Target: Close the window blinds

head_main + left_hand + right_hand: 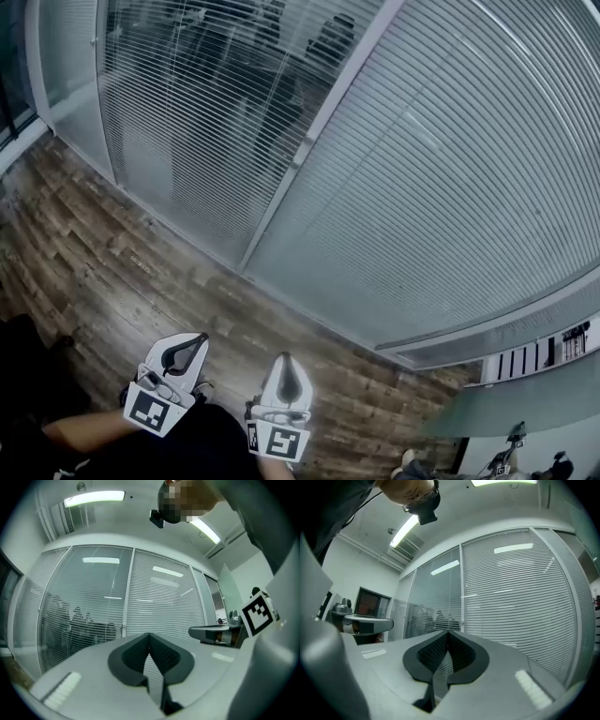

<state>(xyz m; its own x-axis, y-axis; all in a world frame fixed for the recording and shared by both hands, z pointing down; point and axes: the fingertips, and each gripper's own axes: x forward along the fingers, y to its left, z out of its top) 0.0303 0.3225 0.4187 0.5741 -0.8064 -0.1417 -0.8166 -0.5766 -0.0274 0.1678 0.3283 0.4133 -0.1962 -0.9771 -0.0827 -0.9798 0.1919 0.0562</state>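
Two tools hang low above the brown wood-plank floor [112,253], both aimed forward. The left tool [150,635] has its dark ribbed pads [166,656] tip to tip with nothing gripped; only a sliver of blind shows through the gap lower down. Ahead of it and off to its left hangs the white slatted blind with tilted-open slats [197,122]. Dark shapes beyond the glass show through, so this one, I judge, needs closing. Between the two tools' lines of aim stands the grey metal upright post [281,202]. Part-way up it sits a small pale fitting [302,150], too small to make out, probably the slats' tilt control. The right tool [447,632] is likewise pinched together and empty. Ahead of it and to its right, the white slatted blind with flat-shut slats [450,187] already blocks the view.

The slats look thin, light and easily kinked, and they may sit behind glass, so pushing on them seems unwise. The likely place to take hold is that fitting on the post: small, hard, probably smooth, apt to slip between pads. Either tool would need to spread first, then nip it squarely and move it gently.
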